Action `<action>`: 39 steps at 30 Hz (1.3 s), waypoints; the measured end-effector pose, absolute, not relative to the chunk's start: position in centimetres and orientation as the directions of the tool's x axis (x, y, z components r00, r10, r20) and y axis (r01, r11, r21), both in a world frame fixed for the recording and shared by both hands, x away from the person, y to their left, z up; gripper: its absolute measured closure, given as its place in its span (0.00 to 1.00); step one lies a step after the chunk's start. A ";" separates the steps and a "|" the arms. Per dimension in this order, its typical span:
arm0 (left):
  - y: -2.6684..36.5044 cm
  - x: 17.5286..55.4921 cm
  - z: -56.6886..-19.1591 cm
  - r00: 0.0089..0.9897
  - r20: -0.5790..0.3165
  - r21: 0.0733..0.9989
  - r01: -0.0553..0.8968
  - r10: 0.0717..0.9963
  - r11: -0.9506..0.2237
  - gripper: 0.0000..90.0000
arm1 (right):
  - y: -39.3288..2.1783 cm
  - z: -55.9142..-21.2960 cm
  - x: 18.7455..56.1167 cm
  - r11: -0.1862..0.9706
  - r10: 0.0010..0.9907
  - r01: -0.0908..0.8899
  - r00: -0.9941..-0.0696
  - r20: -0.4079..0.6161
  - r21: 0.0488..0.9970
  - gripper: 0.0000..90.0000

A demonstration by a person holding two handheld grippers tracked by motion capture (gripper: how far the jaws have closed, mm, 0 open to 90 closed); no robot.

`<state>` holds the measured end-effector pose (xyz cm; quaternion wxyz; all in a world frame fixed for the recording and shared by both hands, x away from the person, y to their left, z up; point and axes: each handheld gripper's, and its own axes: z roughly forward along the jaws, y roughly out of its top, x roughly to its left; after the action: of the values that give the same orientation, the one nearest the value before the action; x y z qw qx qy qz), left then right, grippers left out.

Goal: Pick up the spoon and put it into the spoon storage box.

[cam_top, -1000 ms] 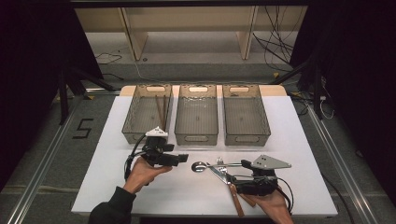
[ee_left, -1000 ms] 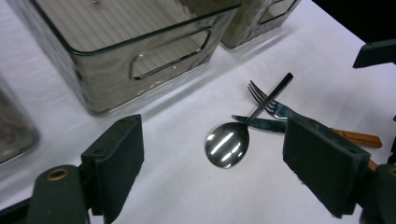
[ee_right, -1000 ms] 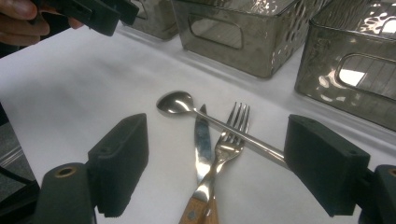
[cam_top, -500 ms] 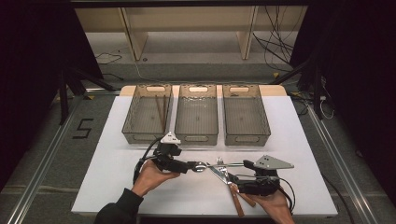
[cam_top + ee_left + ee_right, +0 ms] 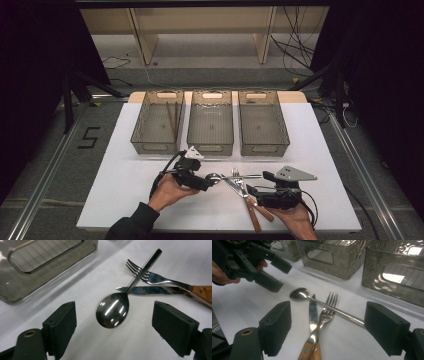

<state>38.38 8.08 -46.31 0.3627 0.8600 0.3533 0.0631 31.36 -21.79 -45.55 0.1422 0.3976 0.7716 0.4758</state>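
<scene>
A steel spoon [image 5: 216, 176] lies on the white table [image 5: 125, 180], its handle crossing a fork [image 5: 150, 277] and a knife [image 5: 147, 290] that both have wooden handles. My left gripper [image 5: 206, 183] is open just left of the spoon. In the left gripper view the spoon bowl [image 5: 112, 310] lies between its spread jaws, low over the table. My right gripper [image 5: 254, 192] is open to the right of the cutlery. In the right gripper view the fork [image 5: 327, 312], knife [image 5: 312, 311] and spoon handle [image 5: 342, 314] lie ahead of my right gripper [image 5: 329, 321].
Three clear grey bins stand in a row at the back: left bin [image 5: 150, 145] holding brown chopsticks [image 5: 171, 120], middle bin [image 5: 211, 145], right bin [image 5: 262, 147]. The table's front edge is near both hands. The left gripper [image 5: 262, 267] also shows across the cutlery.
My left gripper has moved right along the table until its open jaws straddle the spoon bowl. The right gripper and the cutlery have stayed put.
</scene>
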 end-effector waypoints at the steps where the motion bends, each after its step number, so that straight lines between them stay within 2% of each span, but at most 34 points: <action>1: 7.9 38.4 -46.4 0.744 -0.150 0.668 0.562 0.652 -0.488 0.22 | -21.8 -45.6 31.4 0.230 0.749 0.479 -0.642 0.160 0.847 0.25; 19: 5.8 38.4 -47.1 0.805 -0.077 0.643 0.491 0.588 -0.588 0.35 | -21.7 -45.5 31.3 0.236 0.748 0.477 -0.646 0.155 0.847 0.25; 39: 4.4 39.2 -48.2 0.822 0.009 0.603 0.450 0.570 -0.659 0.47 | -21.7 -45.4 31.3 0.235 0.746 0.475 -0.648 0.156 0.848 0.26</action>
<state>39.24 4.39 -48.21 0.3022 0.9053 0.2817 0.0991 31.31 -21.72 -45.39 0.1422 0.3947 0.7729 0.4760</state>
